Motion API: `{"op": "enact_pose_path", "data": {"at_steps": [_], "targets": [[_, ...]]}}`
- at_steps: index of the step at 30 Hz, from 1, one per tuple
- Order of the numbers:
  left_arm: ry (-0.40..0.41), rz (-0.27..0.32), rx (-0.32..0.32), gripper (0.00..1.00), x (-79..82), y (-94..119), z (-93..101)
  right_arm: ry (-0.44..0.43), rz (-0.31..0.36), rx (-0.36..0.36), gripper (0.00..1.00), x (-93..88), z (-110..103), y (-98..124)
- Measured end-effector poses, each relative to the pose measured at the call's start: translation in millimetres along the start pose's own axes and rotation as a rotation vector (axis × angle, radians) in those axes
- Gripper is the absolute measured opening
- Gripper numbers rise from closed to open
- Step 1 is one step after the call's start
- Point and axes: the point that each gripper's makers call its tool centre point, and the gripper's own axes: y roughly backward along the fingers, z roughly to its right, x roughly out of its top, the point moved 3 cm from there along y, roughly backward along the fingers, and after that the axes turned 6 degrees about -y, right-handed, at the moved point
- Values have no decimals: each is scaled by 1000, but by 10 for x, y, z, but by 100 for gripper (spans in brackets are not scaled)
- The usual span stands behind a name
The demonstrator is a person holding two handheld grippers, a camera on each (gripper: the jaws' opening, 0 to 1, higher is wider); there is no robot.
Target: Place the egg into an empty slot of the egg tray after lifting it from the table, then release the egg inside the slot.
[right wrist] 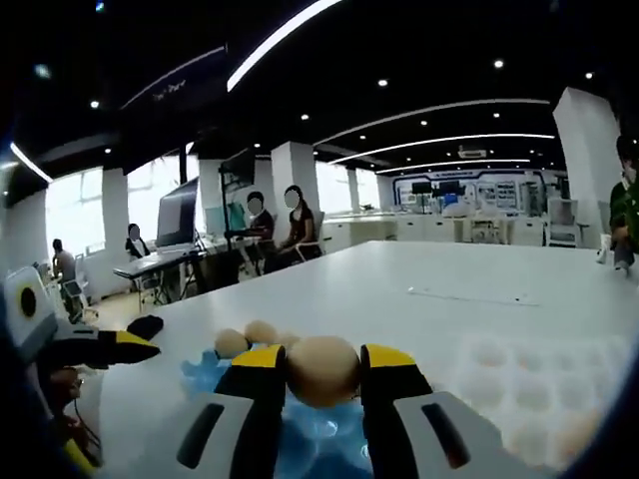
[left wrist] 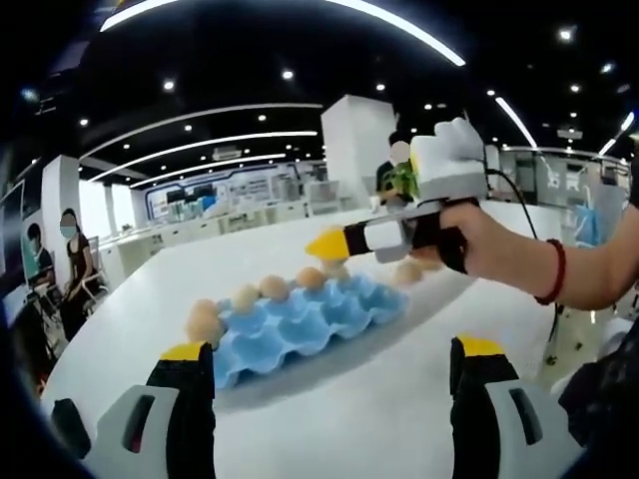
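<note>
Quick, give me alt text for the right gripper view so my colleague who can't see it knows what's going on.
The right gripper is shut on an egg, held just over the blue egg tray on the white table. More eggs sit in the tray beyond, and the left gripper pokes in from the left.

1. the left gripper (left wrist: 334, 374) rose from the bottom of the left gripper view, its two black, yellow-tipped jaws standing wide apart with nothing between them.
2. a blue egg tray (left wrist: 310, 324) lay on the white table (left wrist: 399, 419) ahead of the jaws, with several eggs along its far side; one egg (left wrist: 204, 321) sat at its left corner.
3. the right gripper (left wrist: 334, 242), held in a person's hand (left wrist: 489, 244), hovered over the tray's far right end, yellow tips pointing left.
4. whether it held anything could not be told.
5. a red band (left wrist: 555, 271) circled the wrist.
</note>
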Motion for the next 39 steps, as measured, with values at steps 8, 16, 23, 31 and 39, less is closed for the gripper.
{"op": "enact_pose_path", "data": {"at_steps": [8, 16, 23, 31, 39], "targets": [[29, 15, -21, 100, 2, -62, -77, 25, -6, 42, 30, -3, -118, -141], [29, -1, -20, 100, -28, -98, -116, 32, -24, 70, 30, -55, -255, -208], [34, -7, -23, 100, -59, -138, -120, 48, -37, 98, 30, -81, -339, -303], [19, -26, -12, 100, -82, -161, -132, 44, -61, 141, 30, -167, -472, -454], [23, -28, -14, 100, -78, -192, -155, 40, -89, 158, 30, -244, -562, -663]]}}
